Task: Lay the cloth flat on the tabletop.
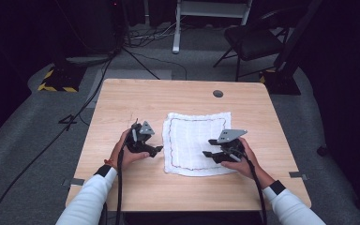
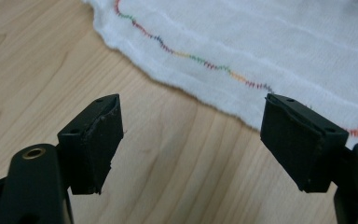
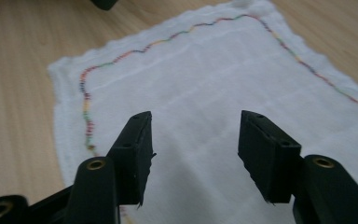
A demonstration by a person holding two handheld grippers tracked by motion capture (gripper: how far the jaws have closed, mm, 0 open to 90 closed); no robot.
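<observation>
Now our left tool (image 1: 155, 149) hovers wide and empty at the white cloth's (image 1: 194, 136) nine o'clock edge; our right tool (image 1: 209, 154), also agape, hangs over its four o'clock part, the cloth lying flat mid-desk (image 1: 122, 98). Pinching only one layer shallowly could let it slip.

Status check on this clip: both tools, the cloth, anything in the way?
Left tool open, empty, over bare wood beside the cloth. Right tool open, empty, above the cloth. Cloth spread flat on the table. Nothing in the way.
</observation>
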